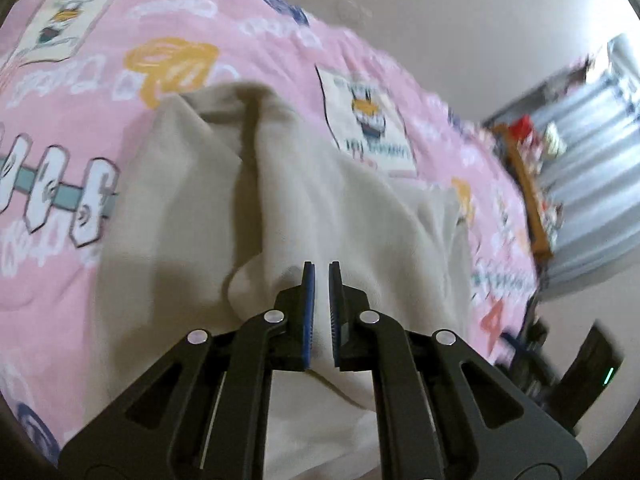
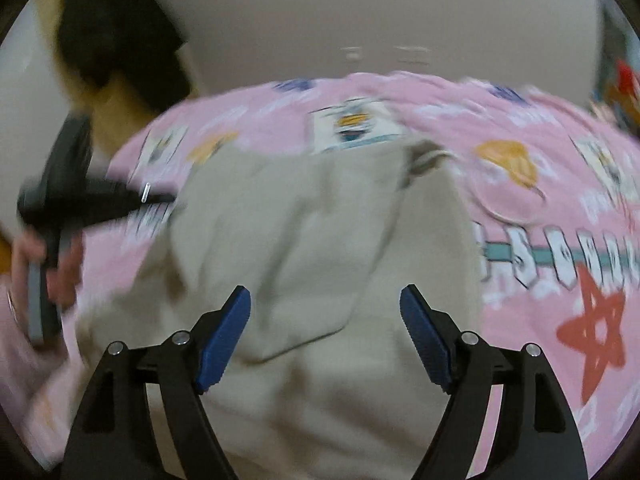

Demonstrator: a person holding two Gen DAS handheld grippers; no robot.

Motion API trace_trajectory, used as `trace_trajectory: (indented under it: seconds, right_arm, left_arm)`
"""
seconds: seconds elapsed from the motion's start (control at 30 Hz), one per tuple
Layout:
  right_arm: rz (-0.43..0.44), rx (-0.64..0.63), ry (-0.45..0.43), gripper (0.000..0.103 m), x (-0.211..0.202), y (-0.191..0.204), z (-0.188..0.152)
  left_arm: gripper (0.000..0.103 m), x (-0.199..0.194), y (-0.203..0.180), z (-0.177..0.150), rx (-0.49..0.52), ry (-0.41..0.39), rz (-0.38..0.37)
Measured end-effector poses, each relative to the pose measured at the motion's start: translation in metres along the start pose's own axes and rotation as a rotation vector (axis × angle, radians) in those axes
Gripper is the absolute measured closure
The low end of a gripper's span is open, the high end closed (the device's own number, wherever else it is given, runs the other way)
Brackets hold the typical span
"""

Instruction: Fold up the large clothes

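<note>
Both wrist cameras look steeply down, close above the same beige garment (image 1: 320, 208) on the pink bedspread (image 2: 540, 152).

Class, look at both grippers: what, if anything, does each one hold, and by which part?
The left gripper is shut on a raised fold of the beige garment. The right gripper is open above the cloth and holds nothing.

Both grippers, left gripper (image 1: 322, 268) and right gripper (image 2: 325, 300), show black linkage arms, silver rivets, ribbed blue pads.
</note>
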State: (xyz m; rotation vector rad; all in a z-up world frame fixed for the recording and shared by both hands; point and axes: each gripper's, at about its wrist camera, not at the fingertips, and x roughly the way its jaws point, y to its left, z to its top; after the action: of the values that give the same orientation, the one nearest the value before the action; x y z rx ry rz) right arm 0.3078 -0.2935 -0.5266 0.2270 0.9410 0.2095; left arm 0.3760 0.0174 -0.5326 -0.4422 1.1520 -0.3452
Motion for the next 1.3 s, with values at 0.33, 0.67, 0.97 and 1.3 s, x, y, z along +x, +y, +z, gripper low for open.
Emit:
trace_trajectory:
  seconds: [0.33, 0.67, 0.97, 1.3]
  right_arm:
    - [0.075, 0.195, 0.209, 0.097, 0.126, -0.041, 0.052]
    - [0.024, 0.182, 0.186, 0.093, 0.092, -0.058, 0.05]
    - [0.296, 0.16, 0.316, 0.079, 0.081, 0.012, 0.046]
    - [0.087, 0.045, 0.391, 0.093, 0.103, 0.009, 0.012]
  left_arm:
    - [0.096, 0.062, 0.023, -0.01, 0.045, 0.086, 0.159]
    - [0.096, 0.042, 0.023, -0.009, -0.002, 0.098, 0.182]
    - [0.096, 0.046, -0.036, -0.001, -0.118, 0.174, 0.064]
    - [0.096, 0.081, -0.011, -0.041, -0.025, 0.276, 0.174]
